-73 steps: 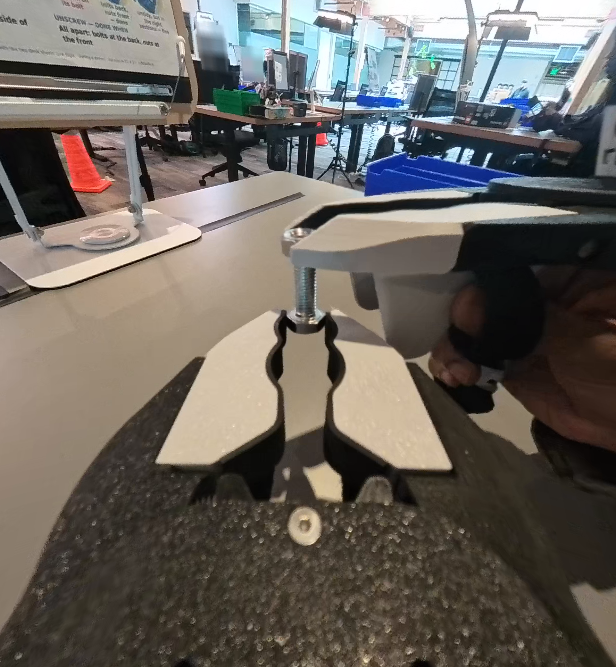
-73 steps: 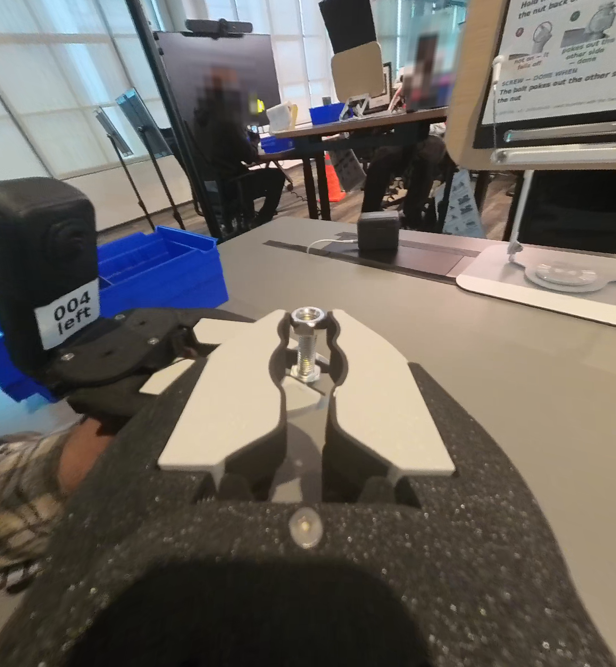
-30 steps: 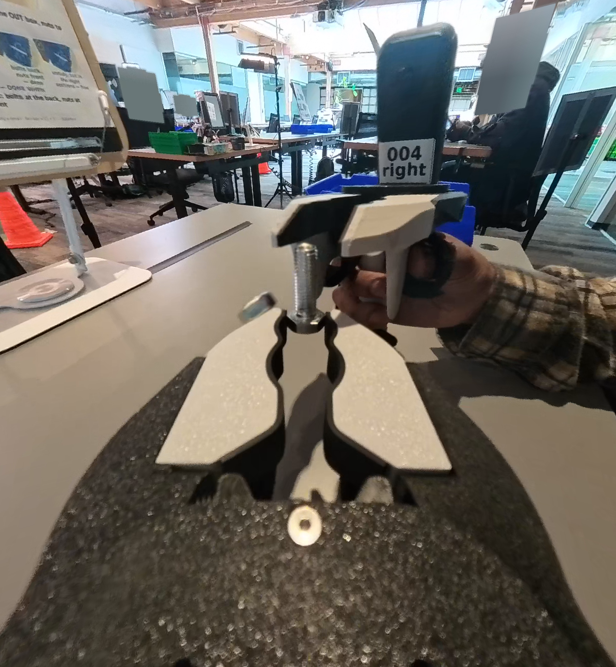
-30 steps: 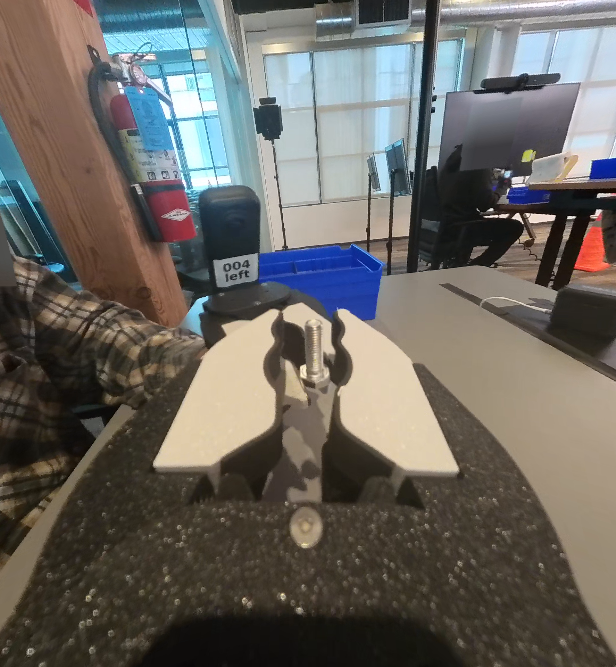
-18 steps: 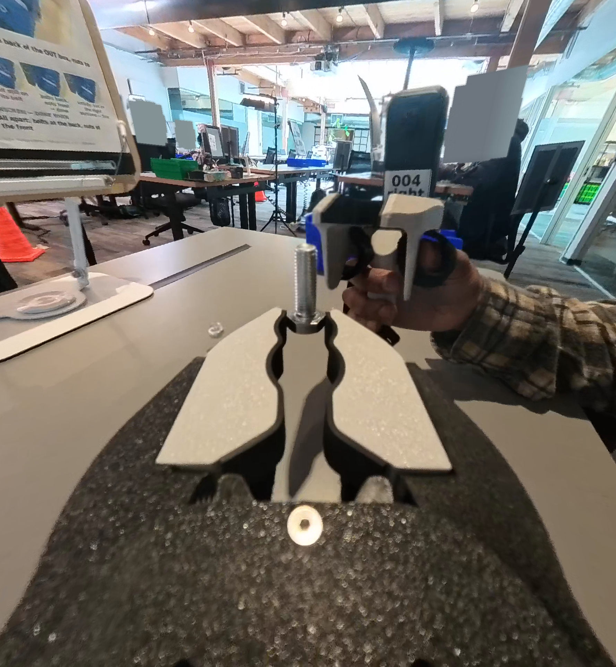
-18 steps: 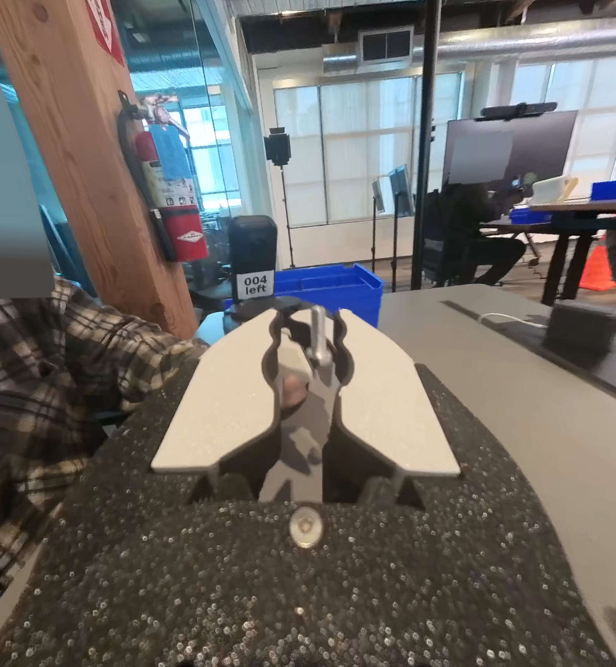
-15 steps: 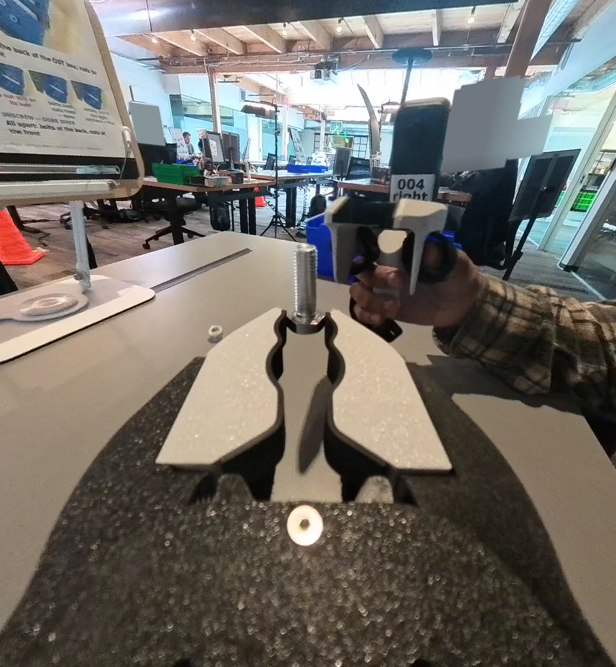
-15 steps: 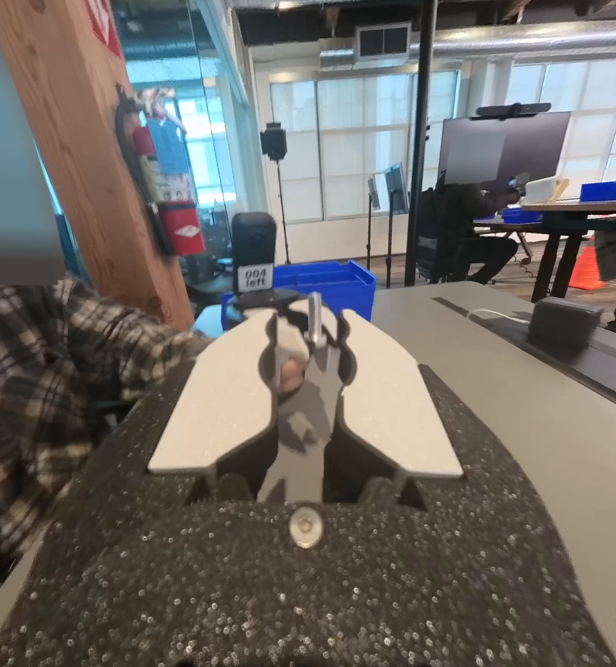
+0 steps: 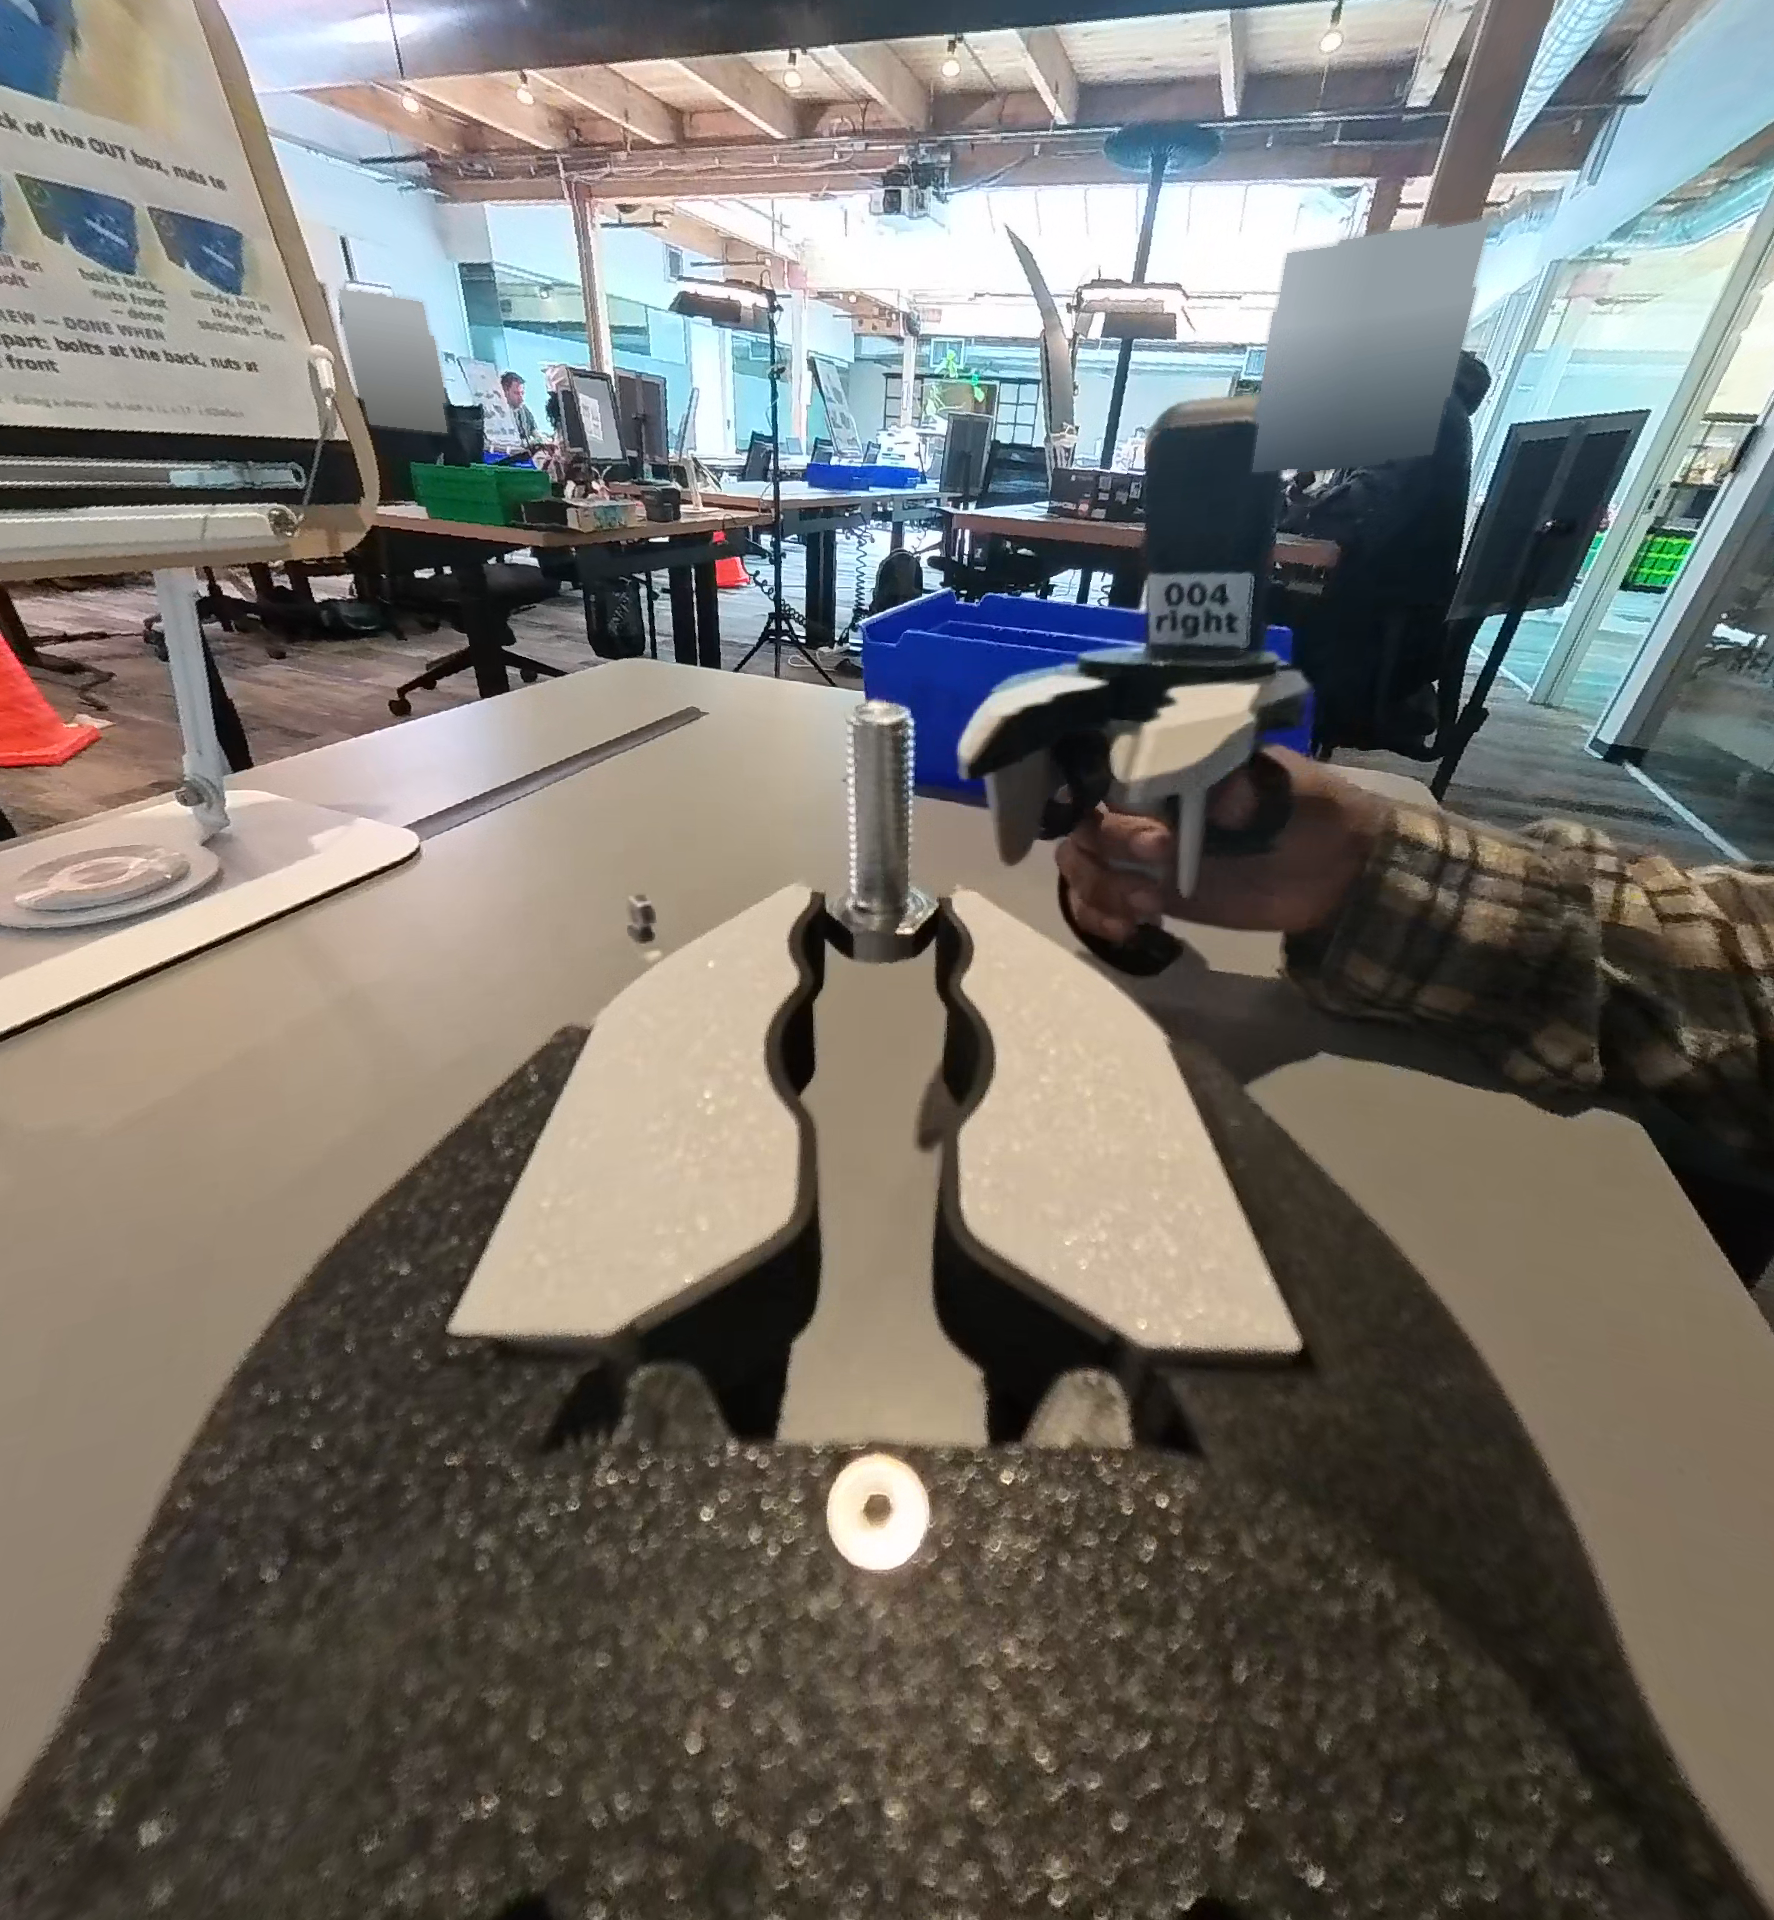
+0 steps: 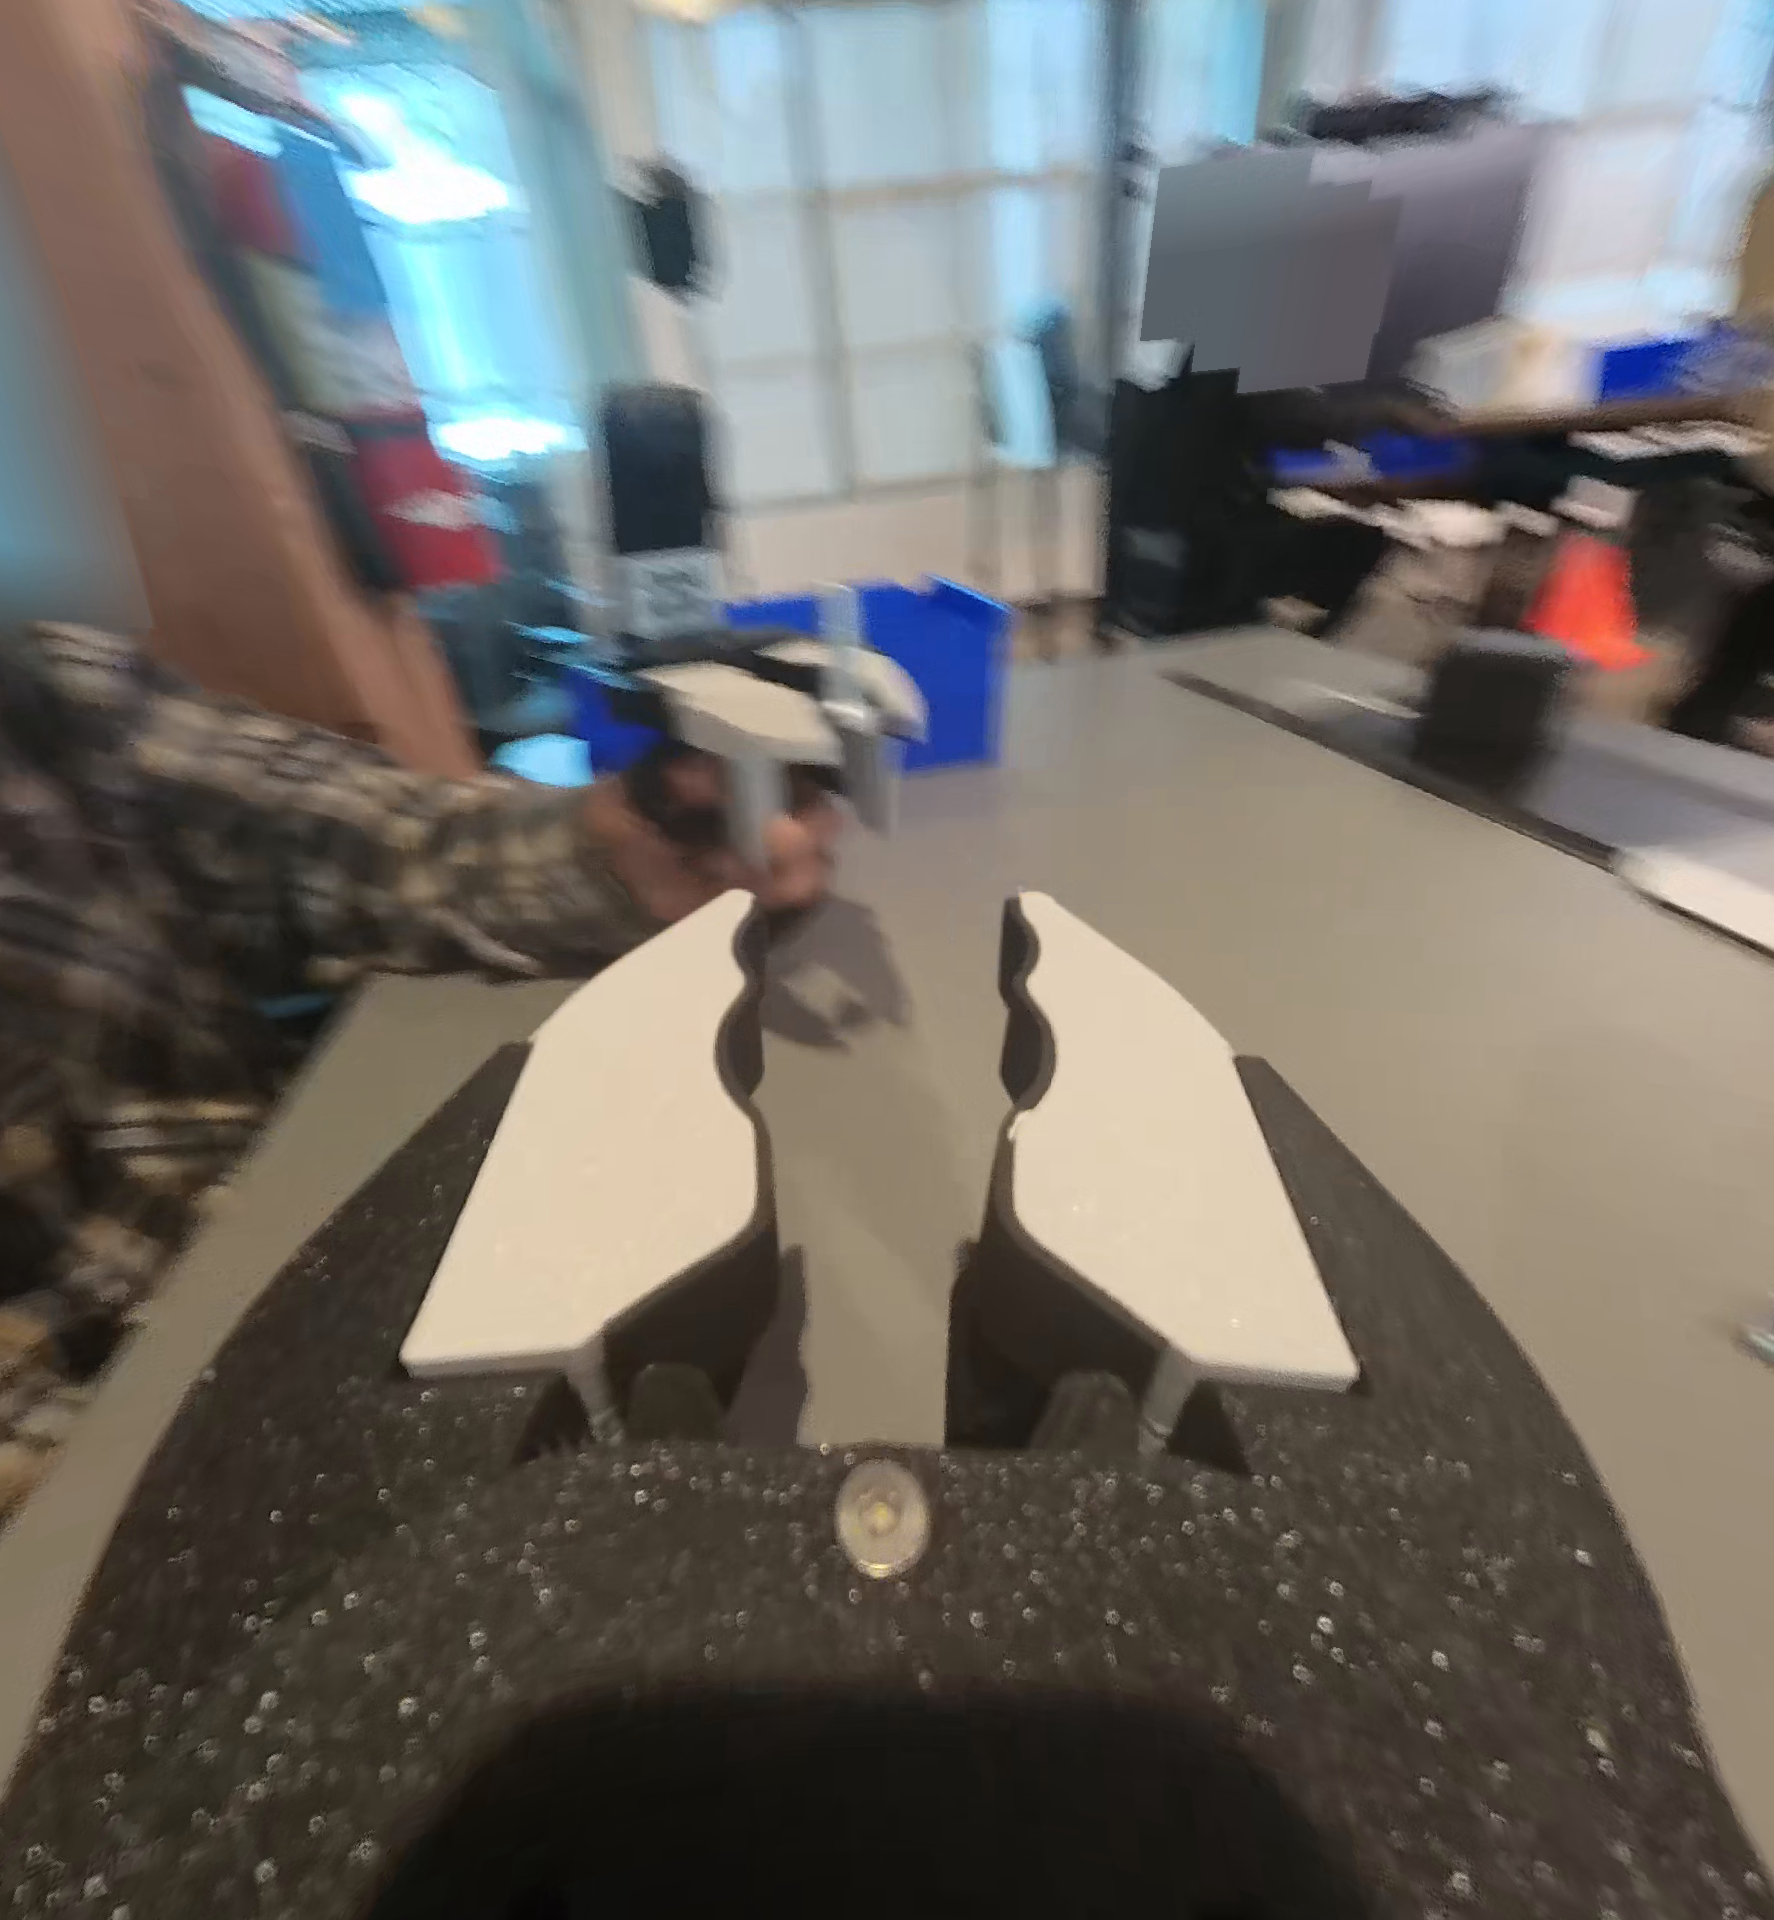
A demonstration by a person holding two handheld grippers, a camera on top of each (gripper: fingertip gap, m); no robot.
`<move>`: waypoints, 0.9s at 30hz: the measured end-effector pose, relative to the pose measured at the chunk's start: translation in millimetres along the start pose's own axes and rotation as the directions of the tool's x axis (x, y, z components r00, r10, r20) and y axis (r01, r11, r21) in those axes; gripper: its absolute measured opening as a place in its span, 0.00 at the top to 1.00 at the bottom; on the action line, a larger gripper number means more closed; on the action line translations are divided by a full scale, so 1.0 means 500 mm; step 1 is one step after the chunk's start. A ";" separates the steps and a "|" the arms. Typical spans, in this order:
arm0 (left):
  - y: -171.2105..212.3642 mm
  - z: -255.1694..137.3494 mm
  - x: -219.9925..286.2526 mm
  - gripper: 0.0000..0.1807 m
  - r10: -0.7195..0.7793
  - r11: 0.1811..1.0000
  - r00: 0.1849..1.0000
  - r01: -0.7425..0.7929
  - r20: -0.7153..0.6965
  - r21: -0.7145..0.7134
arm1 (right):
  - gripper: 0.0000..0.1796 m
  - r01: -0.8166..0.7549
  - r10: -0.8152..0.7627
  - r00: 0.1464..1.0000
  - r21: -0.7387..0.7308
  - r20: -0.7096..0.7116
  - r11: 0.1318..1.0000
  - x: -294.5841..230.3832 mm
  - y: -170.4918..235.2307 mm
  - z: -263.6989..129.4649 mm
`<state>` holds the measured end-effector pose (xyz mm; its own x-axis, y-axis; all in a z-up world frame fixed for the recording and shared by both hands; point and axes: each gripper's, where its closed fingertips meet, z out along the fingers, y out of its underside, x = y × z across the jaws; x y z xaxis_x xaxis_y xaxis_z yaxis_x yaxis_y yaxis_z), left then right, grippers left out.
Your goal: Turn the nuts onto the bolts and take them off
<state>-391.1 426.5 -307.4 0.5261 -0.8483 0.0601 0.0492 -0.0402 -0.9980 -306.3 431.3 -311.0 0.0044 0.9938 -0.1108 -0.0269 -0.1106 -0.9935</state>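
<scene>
One bolt (image 9: 878, 821) stands upright in my left tongs (image 9: 878, 935), clamped by its head, threads bare. My right tongs (image 10: 878, 935) are apart and empty, hanging over the desk (image 9: 239, 1091) well off to the side. A small nut (image 9: 640, 912) lies on the desk just left of the bolt. I judge this unscrewing done; what's left is putting both parts away, then any further pairs.

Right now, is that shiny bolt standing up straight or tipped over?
Upright. The bolt points straight up, its head pinched between the left gripper fingertips, no nut on its threads.
</scene>
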 end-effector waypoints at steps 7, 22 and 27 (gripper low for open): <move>0.006 0.002 -0.002 0.89 0.000 1.000 1.000 0.000 0.001 -0.013 | 0.79 -0.055 -0.104 0.936 -0.433 -0.336 0.900 0.191 0.045 -0.080; 0.020 0.000 -0.023 0.89 -0.038 0.998 0.999 0.039 0.027 -0.041 | 0.82 -0.229 -0.126 0.935 -0.837 -0.331 0.497 0.394 0.178 -0.052; 0.023 0.001 -0.024 0.89 -0.052 0.998 0.998 0.053 0.022 -0.044 | 0.86 -0.247 -0.122 0.936 -0.864 -0.330 0.438 0.414 0.201 -0.048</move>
<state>-396.2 436.4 -319.6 0.5416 -0.8331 0.1124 0.0399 -0.1081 -0.9933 -284.2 625.7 -434.6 0.3369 0.9415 0.0093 0.8510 -0.3002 -0.4309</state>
